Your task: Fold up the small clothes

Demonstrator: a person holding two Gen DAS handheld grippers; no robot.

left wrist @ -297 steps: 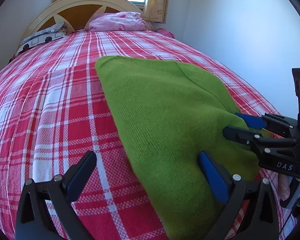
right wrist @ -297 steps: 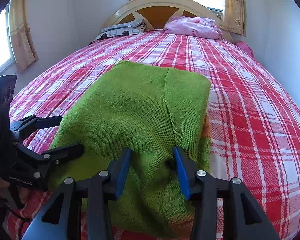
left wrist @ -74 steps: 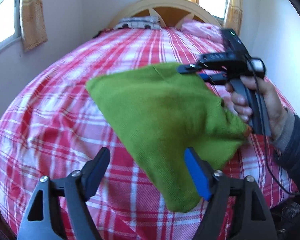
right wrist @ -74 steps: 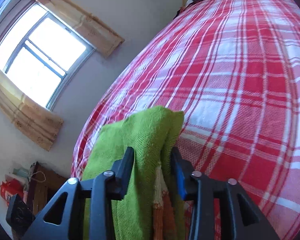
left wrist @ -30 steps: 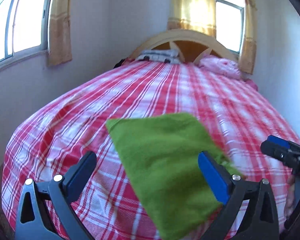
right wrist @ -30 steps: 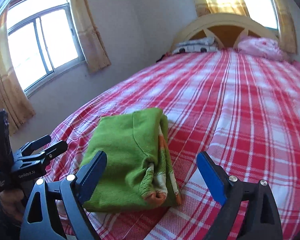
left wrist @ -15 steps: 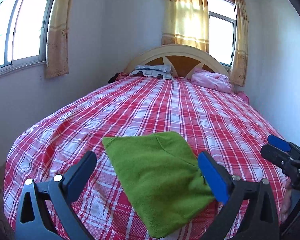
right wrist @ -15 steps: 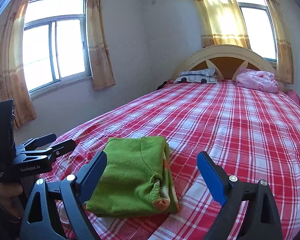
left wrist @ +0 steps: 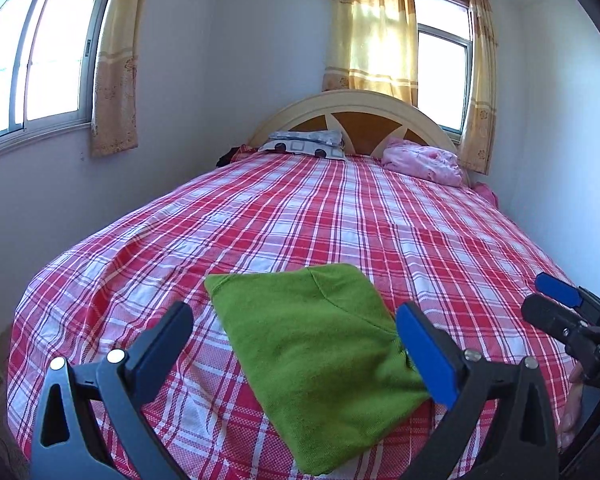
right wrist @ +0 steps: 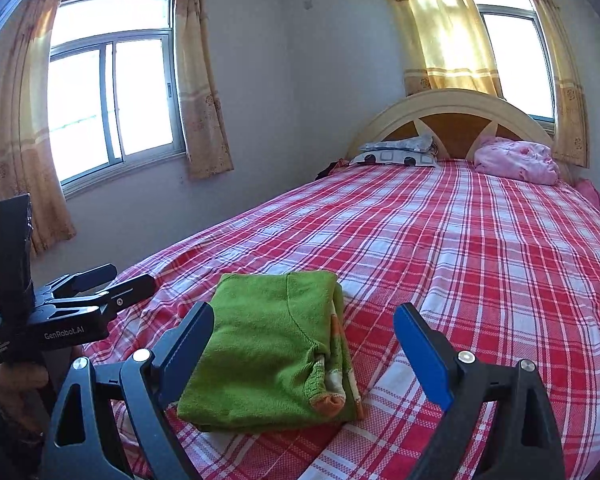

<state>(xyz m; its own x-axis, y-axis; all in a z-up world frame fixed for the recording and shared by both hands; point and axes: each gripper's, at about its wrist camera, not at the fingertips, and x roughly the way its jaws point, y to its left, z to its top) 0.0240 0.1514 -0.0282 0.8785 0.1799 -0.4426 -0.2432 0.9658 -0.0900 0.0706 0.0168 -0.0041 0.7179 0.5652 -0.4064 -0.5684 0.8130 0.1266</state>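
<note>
Sweater [left wrist: 316,360] lies folded into a thick green block near the foot of the bed [left wrist: 380,216], directly ahead of and below both of your tongs, and neither touches it. Your left tongs [left wrist: 296,344] stand wide open and empty above it, the block showing between their blue pads; your right tongs [right wrist: 304,344] are just as wide open and empty, framing the same block from its other side. Its long axis runs roughly from the foot toward the headboard [left wrist: 360,116], with the orange-trimmed folded edges facing your right tongs in the right wrist view. Both tongs look about equally near, so either could reach it; the right has the clearer line to the layered edge. Nothing stands in the way: the plaid bedspread around the block is bare, and the pillow [left wrist: 306,144] and pink bundle [left wrist: 424,162] sit well apart at the headboard. The fold looks finished to me, so any coming move is likely only tidying.
</note>
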